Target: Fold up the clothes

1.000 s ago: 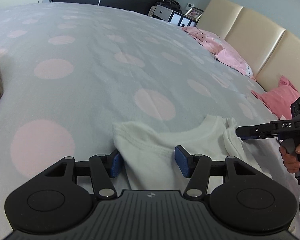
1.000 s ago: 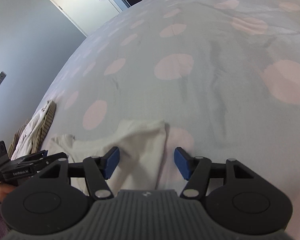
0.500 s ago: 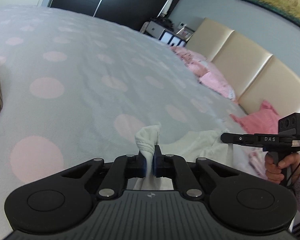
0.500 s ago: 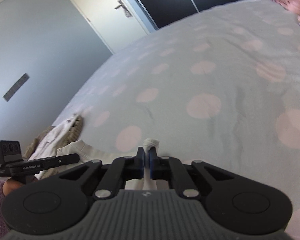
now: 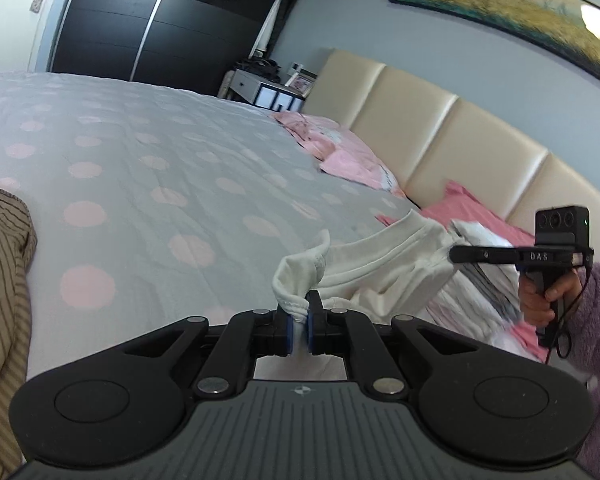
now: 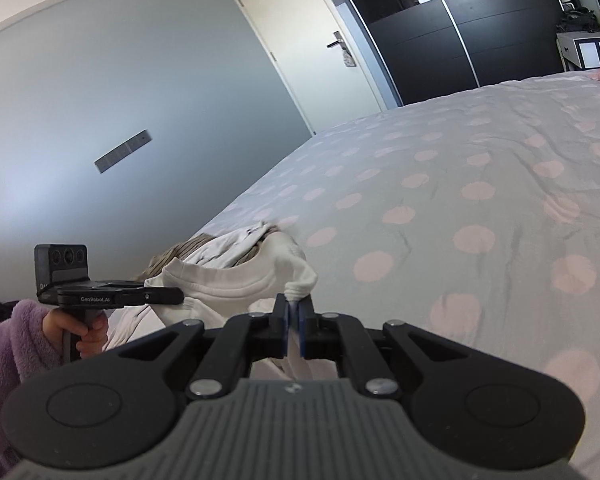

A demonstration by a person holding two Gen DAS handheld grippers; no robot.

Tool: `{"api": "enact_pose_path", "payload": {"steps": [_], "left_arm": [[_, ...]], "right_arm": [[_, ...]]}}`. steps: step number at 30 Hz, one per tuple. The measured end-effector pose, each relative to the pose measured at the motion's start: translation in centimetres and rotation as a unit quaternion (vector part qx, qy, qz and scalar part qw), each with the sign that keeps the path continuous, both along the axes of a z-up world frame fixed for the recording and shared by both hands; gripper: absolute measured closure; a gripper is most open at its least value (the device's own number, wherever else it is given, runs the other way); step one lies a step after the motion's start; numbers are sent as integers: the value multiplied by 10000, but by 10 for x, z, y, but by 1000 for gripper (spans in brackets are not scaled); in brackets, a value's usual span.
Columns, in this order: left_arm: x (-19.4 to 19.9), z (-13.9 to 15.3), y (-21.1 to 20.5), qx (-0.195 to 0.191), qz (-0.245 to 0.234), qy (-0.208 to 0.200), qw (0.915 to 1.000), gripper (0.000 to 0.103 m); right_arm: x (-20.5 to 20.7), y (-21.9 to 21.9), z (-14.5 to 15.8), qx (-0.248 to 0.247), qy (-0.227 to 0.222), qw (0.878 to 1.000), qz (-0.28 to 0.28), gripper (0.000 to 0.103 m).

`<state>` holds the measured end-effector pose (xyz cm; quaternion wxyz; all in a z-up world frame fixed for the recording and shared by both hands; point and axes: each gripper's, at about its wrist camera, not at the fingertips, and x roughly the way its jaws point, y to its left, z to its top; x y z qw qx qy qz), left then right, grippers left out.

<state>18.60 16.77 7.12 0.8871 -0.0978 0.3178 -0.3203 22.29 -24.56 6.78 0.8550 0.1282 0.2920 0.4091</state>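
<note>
Here, garment: a white knit top (image 5: 384,264), ribbed neckline showing, is stretched in the air between the two grippers, above the near edge of the bed (image 5: 148,184), sagging in the middle.
Garment edges: each pinched end bunches into a small puff of cloth above the pads.
Left hand: in the right wrist view, the left hand (image 6: 82,326) in a fuzzy lilac sleeve (image 6: 8,340) grips its handle upright, tool held about level, over the near edge of the bed.
Right hand: in the left wrist view, the right hand (image 5: 544,296) holds its handle the same way, nearer the headboard (image 5: 432,132) end of the bed.
Left gripper (image 5: 299,326): clenched on one bunched end of the top, blue pads pressing the cloth.
Right gripper (image 6: 294,326): clamped on the other end, cloth squeezed between the pads.
Bed: grey cover with pink dots.
On the bed: a striped brown garment (image 5: 0,280) at the near edge, pink pillows (image 5: 332,148) by the headboard.
</note>
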Motion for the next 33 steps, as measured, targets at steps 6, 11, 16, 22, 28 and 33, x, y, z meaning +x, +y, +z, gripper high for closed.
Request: {"api": "enact_pose_path", "payload": {"steps": [6,11,16,22,28,33], "left_arm": [[-78,-20,-12,468,-557,120,9973,99],[-113,-50,-17,620,-724,370,9948,99],[-138,-82,-22,1083,-912,556,9884,99],[-164,-102,-35,1823,-1189,387,9753,98],[-192,-99,-50,2493,-1639,115,9544,82],[-218,-96,-59,3057,-1758,-237,9355,78]], "right_arm": [[-70,-10,-19,-299,-3,9985,450,97],[-114,-12,-54,-666,173,9945,795,98],[-140,0,-88,-1401,183,9822,1240,98],[-165,20,-117,-2232,-24,9586,1769,97],[-183,27,-115,-2905,-368,9330,2090,86],[-199,26,-103,-3177,-613,9220,2127,67]]}}
